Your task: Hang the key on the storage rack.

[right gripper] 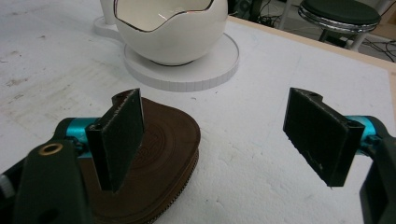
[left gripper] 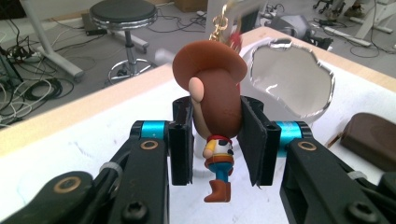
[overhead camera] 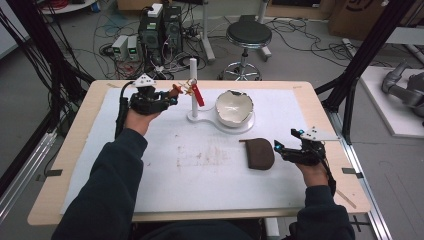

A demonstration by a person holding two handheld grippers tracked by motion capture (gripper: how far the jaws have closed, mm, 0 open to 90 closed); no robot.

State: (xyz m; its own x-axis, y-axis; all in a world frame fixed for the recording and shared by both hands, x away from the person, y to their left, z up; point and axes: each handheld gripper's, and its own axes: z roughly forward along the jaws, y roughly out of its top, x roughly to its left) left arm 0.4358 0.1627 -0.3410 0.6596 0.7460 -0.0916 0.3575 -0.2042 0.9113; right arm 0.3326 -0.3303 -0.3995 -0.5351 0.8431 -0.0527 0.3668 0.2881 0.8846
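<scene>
Keychain figure pinched at the far left, pouch waiting under open jaws at the near right.

Nearest me, my right gripper point(overhead camera: 283, 149) sits low at the near right with its jaws spread wide and empty, one pad just over the edge of the brown pouch point(right gripper: 159, 154); if I shut from here I judge it would catch only the rim, or shove the pouch left across the white mat point(overhead camera: 200, 175). My right forearm comes in short and straight. Farther off, my left arm reaches long to the far left, where the left gripper point(left gripper: 215, 140) is clamped on the cowboy figure point(left gripper: 215, 98) (held by its head, legs dangling). Its gold clasp point(left gripper: 218, 25) and red tag point(overhead camera: 198, 95) hang by the white post point(overhead camera: 193, 85); a tug could tip the stand or knock the eggshell bowl point(overhead camera: 234, 107) just right of it.
</scene>
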